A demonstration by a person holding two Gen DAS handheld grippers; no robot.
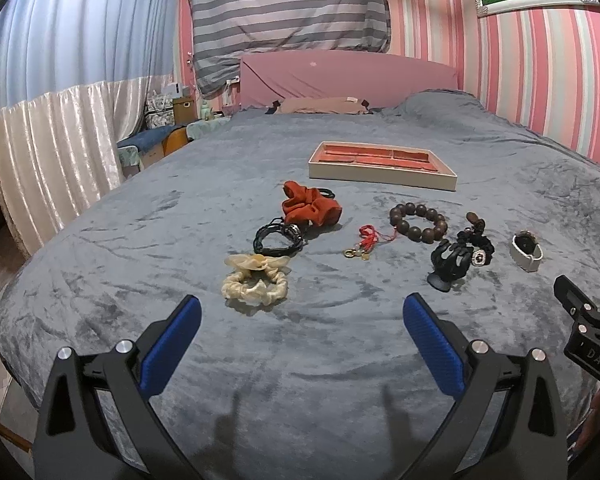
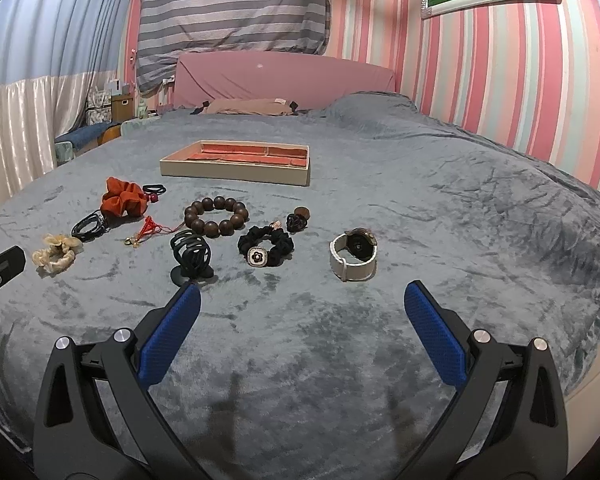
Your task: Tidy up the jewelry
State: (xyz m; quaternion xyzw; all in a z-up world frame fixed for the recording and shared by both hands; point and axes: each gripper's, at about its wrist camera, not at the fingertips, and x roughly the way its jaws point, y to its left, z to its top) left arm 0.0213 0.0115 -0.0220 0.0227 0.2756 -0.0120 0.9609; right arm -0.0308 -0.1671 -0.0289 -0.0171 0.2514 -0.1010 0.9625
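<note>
- Two claws, left claw and right claw, hover low over the near part of a bed covered by a grey blanket; each has its blue pads spread wide and grips nothing.
- Jewelry lies loose on the blanket in a scattered row, none of it in the tray: cream scrunchie, black cord bracelet, rust scrunchie, red-cord charm, wooden bead bracelet, black claw clip, black scrunchie with flower charm, white-strap watch.
- Compartmented tray, cream-walled with a red lining, sits beyond the items, well apart from both claws; its visible cells appear empty.
- Step in hand, as judged: the very start, with sorting not yet begun and each claw lined up before a first pick.
- Nearest candidates: the cream scrunchie just ahead of the left claw; the watch and the black claw clip ahead of the right claw.
- Next move, as judged: lower one claw over a single item, close on it without pinching the soft blanket, lift clear of the neighbours, then carry it forward to a tray cell.
</note>
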